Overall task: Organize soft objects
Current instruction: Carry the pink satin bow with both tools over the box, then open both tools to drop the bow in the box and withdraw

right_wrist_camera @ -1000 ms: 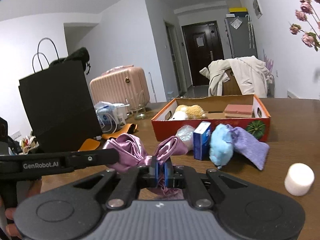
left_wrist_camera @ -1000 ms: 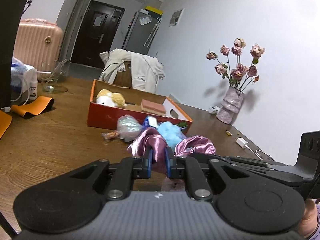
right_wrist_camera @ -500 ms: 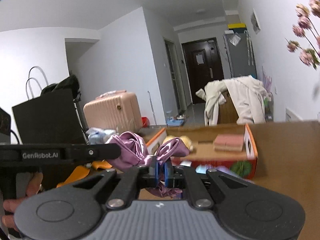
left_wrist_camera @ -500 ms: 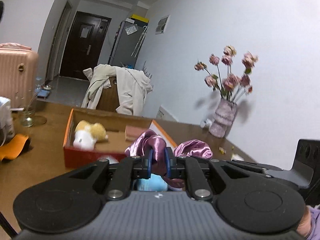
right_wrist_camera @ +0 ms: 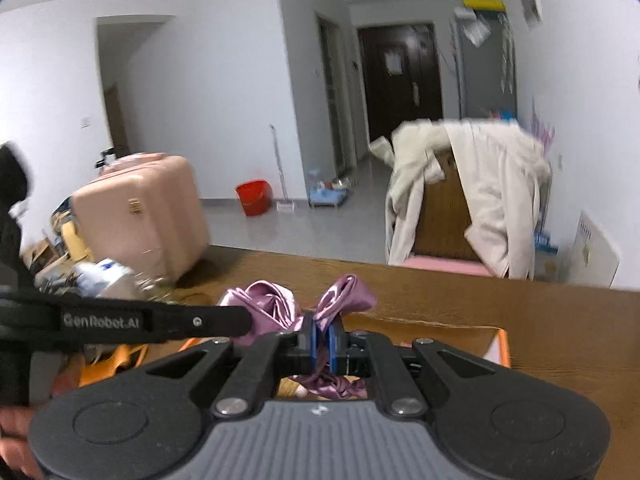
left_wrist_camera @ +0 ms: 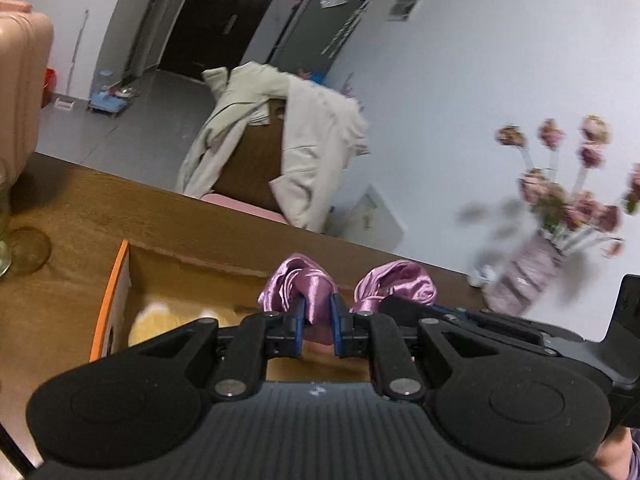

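Both grippers hold one shiny purple satin cloth (left_wrist_camera: 298,286) over the open orange cardboard box (left_wrist_camera: 108,292). My left gripper (left_wrist_camera: 316,322) is shut on one bunched end of it. My right gripper (right_wrist_camera: 322,338) is shut on the other end of the purple satin cloth (right_wrist_camera: 344,294), and a tail of the cloth hangs below the jaws. In the left wrist view the right gripper's arm reaches in from the right beside the second bunch of cloth. A yellow plush toy (left_wrist_camera: 160,322) lies inside the box, partly hidden by my left gripper.
The brown wooden table (left_wrist_camera: 80,204) runs under the box. A vase of dried pink roses (left_wrist_camera: 524,276) stands at the right by the wall, a glass (left_wrist_camera: 12,248) at the left. A chair draped with a pale coat (right_wrist_camera: 472,188) stands behind the table, and a pink suitcase (right_wrist_camera: 140,216) at its left.
Both grippers have carried the purple cloth forward and a little up, from the table in front of the box to above the box. The loose items in front of the box have dropped out of view.
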A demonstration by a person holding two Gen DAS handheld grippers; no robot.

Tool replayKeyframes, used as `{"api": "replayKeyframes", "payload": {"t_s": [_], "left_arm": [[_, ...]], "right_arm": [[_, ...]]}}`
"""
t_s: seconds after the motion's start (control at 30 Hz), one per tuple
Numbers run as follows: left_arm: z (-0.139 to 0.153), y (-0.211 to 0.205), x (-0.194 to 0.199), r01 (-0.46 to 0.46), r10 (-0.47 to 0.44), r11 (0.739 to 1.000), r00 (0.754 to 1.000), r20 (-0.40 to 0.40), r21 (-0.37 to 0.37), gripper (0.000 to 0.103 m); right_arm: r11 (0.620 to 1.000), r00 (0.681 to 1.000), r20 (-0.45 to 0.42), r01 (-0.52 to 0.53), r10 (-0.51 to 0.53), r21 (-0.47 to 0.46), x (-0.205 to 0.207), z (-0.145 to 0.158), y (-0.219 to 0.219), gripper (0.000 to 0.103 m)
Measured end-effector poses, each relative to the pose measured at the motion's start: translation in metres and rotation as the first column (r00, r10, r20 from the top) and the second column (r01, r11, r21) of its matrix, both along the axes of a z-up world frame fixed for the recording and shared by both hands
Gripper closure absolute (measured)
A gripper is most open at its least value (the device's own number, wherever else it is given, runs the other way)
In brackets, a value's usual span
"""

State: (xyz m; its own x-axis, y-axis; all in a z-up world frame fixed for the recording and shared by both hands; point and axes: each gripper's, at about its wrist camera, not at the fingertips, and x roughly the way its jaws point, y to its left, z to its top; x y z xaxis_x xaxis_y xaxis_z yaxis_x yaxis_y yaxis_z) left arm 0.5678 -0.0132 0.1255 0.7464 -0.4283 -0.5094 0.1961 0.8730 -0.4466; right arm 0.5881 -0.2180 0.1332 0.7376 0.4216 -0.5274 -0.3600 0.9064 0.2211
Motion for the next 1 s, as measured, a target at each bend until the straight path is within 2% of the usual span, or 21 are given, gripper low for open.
{"api": "replayKeyframes", "payload": {"t_s": [0.07, 0.13, 0.2, 0.27, 0.33, 0.4, 0.5, 0.57, 0.63, 0.67, 0.73, 0.87, 1.0], "left_arm": [[-0.014, -0.002, 0.028, -0.015, 0.015, 1.000, 0.999, -0.038, 0.003, 0.090], [-0.033, -0.008, 0.052, -0.035, 0.039, 0.998, 0.996, -0.086, 0.044, 0.090], [-0.053, -0.014, 0.067, -0.024, 0.038, 0.994, 0.990, -0.132, 0.106, 0.090], [-0.072, -0.019, 0.076, -0.011, 0.044, 0.984, 0.982, -0.184, 0.178, 0.088], [-0.085, -0.019, 0.078, 0.002, 0.036, 0.983, 0.978, -0.207, 0.185, 0.088], [-0.089, -0.019, 0.075, 0.012, 0.025, 0.980, 0.983, -0.183, 0.197, 0.087], [-0.089, -0.017, 0.074, 0.021, 0.015, 0.983, 0.980, -0.199, 0.182, 0.083], [-0.084, -0.014, 0.072, 0.009, 0.031, 0.982, 0.977, -0.209, 0.187, 0.078], [-0.074, -0.010, 0.066, -0.006, 0.045, 0.981, 0.979, -0.201, 0.192, 0.070], [-0.067, -0.007, 0.061, -0.008, 0.043, 0.983, 0.981, -0.189, 0.183, 0.066], [-0.050, -0.001, 0.047, -0.004, 0.037, 0.982, 0.985, -0.169, 0.190, 0.066], [-0.009, 0.007, 0.010, 0.000, 0.020, 0.979, 0.995, -0.094, 0.206, 0.063], [0.035, 0.021, -0.041, -0.020, 0.021, 0.971, 1.000, -0.002, 0.239, 0.054]], "right_arm": [[0.999, 0.998, -0.064, 0.032, -0.030, 0.041, 0.032, -0.021, 0.002, 0.097], [0.996, 0.991, -0.126, 0.059, -0.051, 0.065, 0.059, -0.046, 0.004, 0.097], [0.997, 0.986, -0.158, 0.070, -0.063, 0.042, 0.073, -0.069, 0.007, 0.097], [0.997, 0.982, -0.175, 0.070, -0.076, -0.040, 0.081, -0.088, 0.015, 0.092], [0.997, 0.974, -0.215, 0.060, -0.070, -0.054, 0.084, -0.094, 0.018, 0.092], [0.994, 0.976, -0.202, 0.062, -0.080, -0.092, 0.084, -0.093, 0.021, 0.092], [0.987, 0.979, -0.186, 0.053, -0.081, -0.151, 0.082, -0.092, 0.031, 0.089], [0.985, 0.981, -0.174, 0.060, -0.087, -0.160, 0.079, -0.087, 0.033, 0.086], [0.986, 0.985, -0.154, 0.058, -0.083, -0.157, 0.077, -0.079, 0.031, 0.073], [0.987, 0.986, -0.146, 0.061, -0.083, -0.150, 0.073, -0.073, 0.028, 0.071], [0.988, 0.988, -0.132, 0.062, -0.080, -0.139, 0.061, -0.057, 0.021, 0.070], [0.987, 0.995, -0.066, 0.060, -0.071, -0.152, 0.024, -0.015, 0.011, 0.068], [0.982, 0.999, 0.012, 0.050, -0.048, -0.180, -0.029, 0.035, -0.008, 0.053]]}}
